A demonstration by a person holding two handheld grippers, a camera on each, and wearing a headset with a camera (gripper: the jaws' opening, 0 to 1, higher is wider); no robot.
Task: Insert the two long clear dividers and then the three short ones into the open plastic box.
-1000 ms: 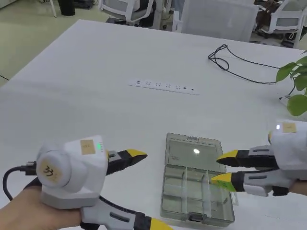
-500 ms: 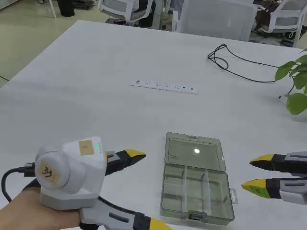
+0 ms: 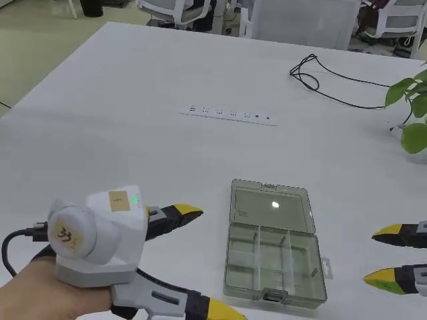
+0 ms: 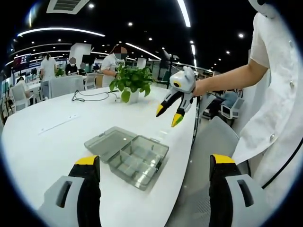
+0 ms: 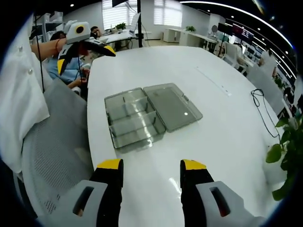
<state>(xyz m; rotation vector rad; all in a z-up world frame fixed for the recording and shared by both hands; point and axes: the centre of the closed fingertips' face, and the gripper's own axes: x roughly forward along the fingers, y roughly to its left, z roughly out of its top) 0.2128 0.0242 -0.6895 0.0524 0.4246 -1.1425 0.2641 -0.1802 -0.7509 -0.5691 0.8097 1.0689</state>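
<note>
The open clear plastic box [image 3: 273, 263] lies flat near the table's front edge, its lid [image 3: 270, 205] folded back away from me. Clear dividers [image 3: 257, 252] stand inside the base and split it into compartments. My left gripper [image 3: 208, 261] hovers open to the left of the box with nothing between its fingers. My right gripper [image 3: 380, 257] is open and empty, off to the right of the box. In the left gripper view the box [image 4: 128, 153] lies ahead of the left gripper [image 4: 155, 161], with the right gripper [image 4: 168, 118] beyond it. In the right gripper view the box [image 5: 142, 116] lies ahead of the right gripper [image 5: 151, 165], and the left gripper [image 5: 85, 59] is at the top left.
A white power strip [image 3: 230, 115] lies mid-table, with a black cable [image 3: 320, 83] coiled further back. A green plant [image 3: 410, 113] stands at the right edge. Office chairs line the far side. The table's front edge runs just behind the box [image 5: 94, 142].
My right gripper has drawn back to the right, away from the box, and is now near the frame edge. The left gripper has barely moved. The box stays put.
</note>
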